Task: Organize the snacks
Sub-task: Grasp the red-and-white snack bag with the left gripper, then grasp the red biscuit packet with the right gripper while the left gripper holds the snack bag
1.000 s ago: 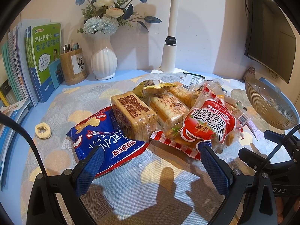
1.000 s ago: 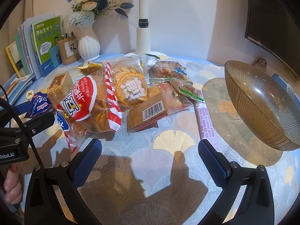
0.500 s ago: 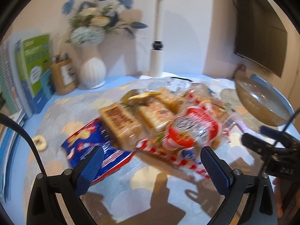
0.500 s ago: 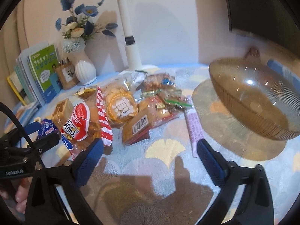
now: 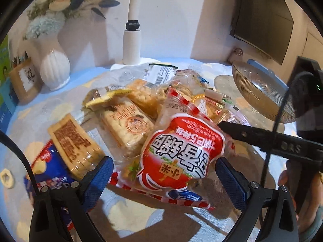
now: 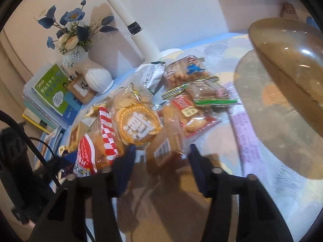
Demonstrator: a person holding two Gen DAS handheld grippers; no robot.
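A heap of packaged snacks lies on the patterned tablecloth (image 5: 141, 217). The big red-and-white bag (image 5: 181, 151) sits between the wide-apart fingers of my left gripper (image 5: 163, 181), which is open; the pads do not touch it. My right gripper (image 6: 161, 165) has its jaws closing around a brown packet with a barcode (image 6: 165, 151); a small gap still shows at the left pad. A round biscuit bag (image 6: 137, 121) lies just behind that packet. The ribbed glass bowl (image 5: 260, 92) (image 6: 292, 80) stands to the right of the heap.
A white vase with flowers (image 5: 54, 68), a pen holder (image 5: 24, 78), books (image 6: 52, 94) and a white lamp post (image 5: 131, 46) line the back wall. A monitor (image 5: 262, 20) hangs at the right. A blue chip bag (image 5: 50, 173) and a tape roll (image 5: 7, 179) lie at the left.
Both grippers have moved in toward the snack heap. The right jaws have narrowed from wide open to around the barcode packet, and the right view has rolled. The left jaws stay wide.
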